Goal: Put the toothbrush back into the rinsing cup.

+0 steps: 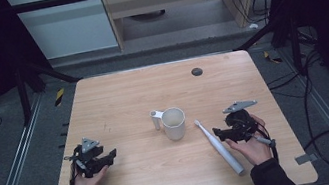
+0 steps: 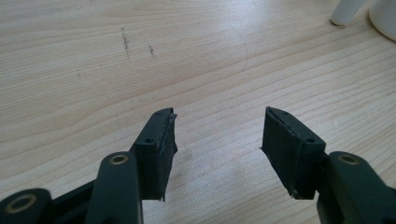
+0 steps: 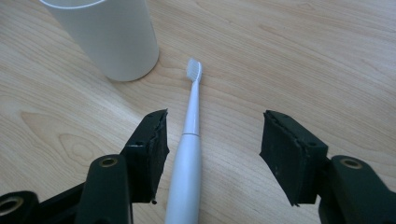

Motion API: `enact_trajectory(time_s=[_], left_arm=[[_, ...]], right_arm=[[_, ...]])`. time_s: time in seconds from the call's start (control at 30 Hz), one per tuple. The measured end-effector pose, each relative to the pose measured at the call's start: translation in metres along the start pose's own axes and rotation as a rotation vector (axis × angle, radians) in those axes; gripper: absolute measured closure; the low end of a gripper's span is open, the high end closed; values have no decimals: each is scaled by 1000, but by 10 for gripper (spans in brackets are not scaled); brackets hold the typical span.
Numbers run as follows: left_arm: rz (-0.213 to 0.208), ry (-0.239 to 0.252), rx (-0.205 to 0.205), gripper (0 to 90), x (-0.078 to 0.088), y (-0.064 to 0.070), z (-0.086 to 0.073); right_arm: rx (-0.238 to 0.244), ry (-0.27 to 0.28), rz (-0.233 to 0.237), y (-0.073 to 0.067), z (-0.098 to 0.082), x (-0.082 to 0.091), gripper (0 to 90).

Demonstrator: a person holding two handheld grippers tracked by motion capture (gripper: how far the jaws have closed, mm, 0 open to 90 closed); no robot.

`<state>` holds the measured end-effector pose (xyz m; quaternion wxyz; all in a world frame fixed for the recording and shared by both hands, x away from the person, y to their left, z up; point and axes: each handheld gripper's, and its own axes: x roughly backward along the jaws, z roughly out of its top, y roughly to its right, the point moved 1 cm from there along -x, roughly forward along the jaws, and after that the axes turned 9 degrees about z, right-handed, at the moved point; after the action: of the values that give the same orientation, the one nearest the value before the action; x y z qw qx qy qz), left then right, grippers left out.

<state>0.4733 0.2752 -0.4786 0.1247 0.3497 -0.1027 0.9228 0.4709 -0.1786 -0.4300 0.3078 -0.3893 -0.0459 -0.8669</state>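
Right now my right gripper (image 1: pixel 216 132) hangs just above the long white electric toothbrush (image 1: pixel 220 147), its jaws spread apart with nothing pressed between the pads. From the right gripper view, the toothbrush (image 3: pixel 189 154) lies flat on the light wooden table (image 3: pixel 299 56), running up between the two black jaws and closer to the left one, which it appears to pass just beside; I cannot tell whether that pad grazes it. The far pad stands well clear of it. The bristle head points toward the white cylindrical cup (image 3: pixel 109 37) and stops just short of its base, near but not touching.

Taking the cup (image 1: pixel 174 123) as my landmark in the high view: it stands upright near the middle of the table (image 1: pixel 117 95), with a small white handle-like piece (image 1: pixel 157 119) just beside it on its left. The toothbrush lies to the cup's right, slanting away from it toward the near edge, handle end nearest me. My right hand (image 1: pixel 252 146) sits to the right of the toothbrush.

My left gripper (image 1: pixel 110 155) rests well to the left of the cup, low over bare wood, in my left hand (image 1: pixel 88 178). Its jaws are wide apart and hold nothing; the left gripper view shows plain table between the pads, with the cup's base at the far upper right corner.
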Motion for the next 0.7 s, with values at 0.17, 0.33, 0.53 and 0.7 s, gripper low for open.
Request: enact_trajectory(time_s=[0.17, 0.33, 0.53, 0.7], left_arm=[[1, 0, -4, 436, 0, 0, 0], [0, 1, -6, 437, 0, 1, 0], [-2, -1, -9, 437, 0, 1, 0], [-2, -1, -7, 437, 0, 1, 0]], right_arm=[[13, -22, -2, -3, 6, -5, 419], [27, -57, -1, -8, 9, -13, 433], [33, -106, -3, -11, 8, -25, 455], [21, -140, 1, -11, 5, -32, 486]])
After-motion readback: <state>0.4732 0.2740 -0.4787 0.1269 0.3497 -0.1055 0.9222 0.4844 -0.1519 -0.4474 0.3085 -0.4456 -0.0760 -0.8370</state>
